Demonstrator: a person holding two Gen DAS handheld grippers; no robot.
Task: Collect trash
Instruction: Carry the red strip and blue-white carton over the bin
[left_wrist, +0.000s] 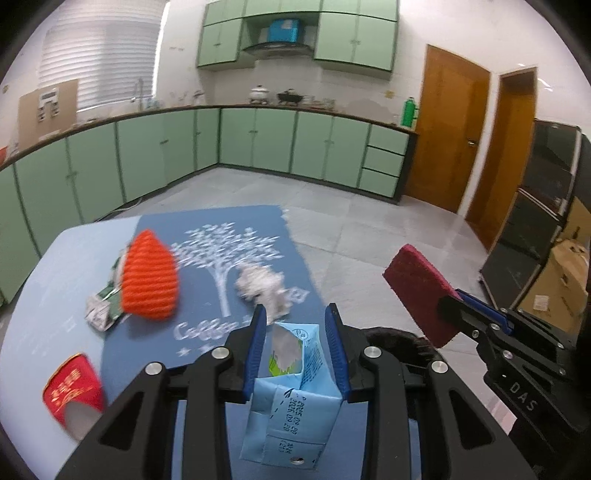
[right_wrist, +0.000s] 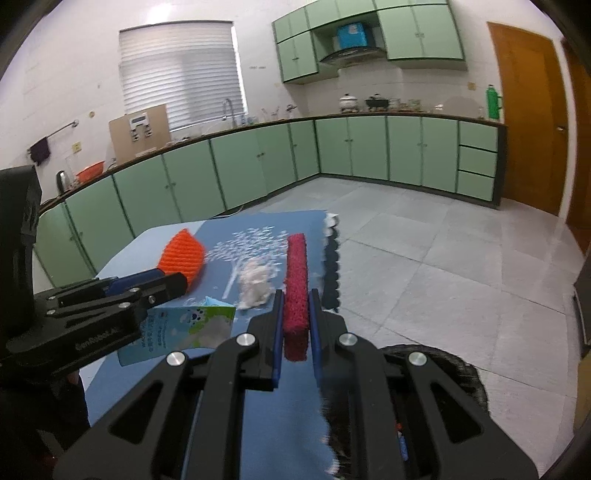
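Observation:
My left gripper (left_wrist: 295, 314) is shut on a flattened light-blue drink carton (left_wrist: 291, 391) and holds it above the blue mat (left_wrist: 229, 221); the carton also shows in the right wrist view (right_wrist: 184, 328). My right gripper (right_wrist: 295, 295) is shut on a dark-red scouring pad (right_wrist: 296, 291), held upright on edge; the pad also shows at the right of the left wrist view (left_wrist: 417, 291). A crumpled white tissue (left_wrist: 262, 286) lies on the mat, seen too in the right wrist view (right_wrist: 255, 284). A crushed green-and-white carton (left_wrist: 101, 308) and a red paper cup (left_wrist: 74, 387) lie at the left.
An orange knitted sponge (left_wrist: 149, 277) sits on the mat by the crushed carton. A black bin rim (right_wrist: 443, 365) stands on the floor just right of the table. Green cabinets line the far walls, and brown doors (left_wrist: 450, 129) stand at the right.

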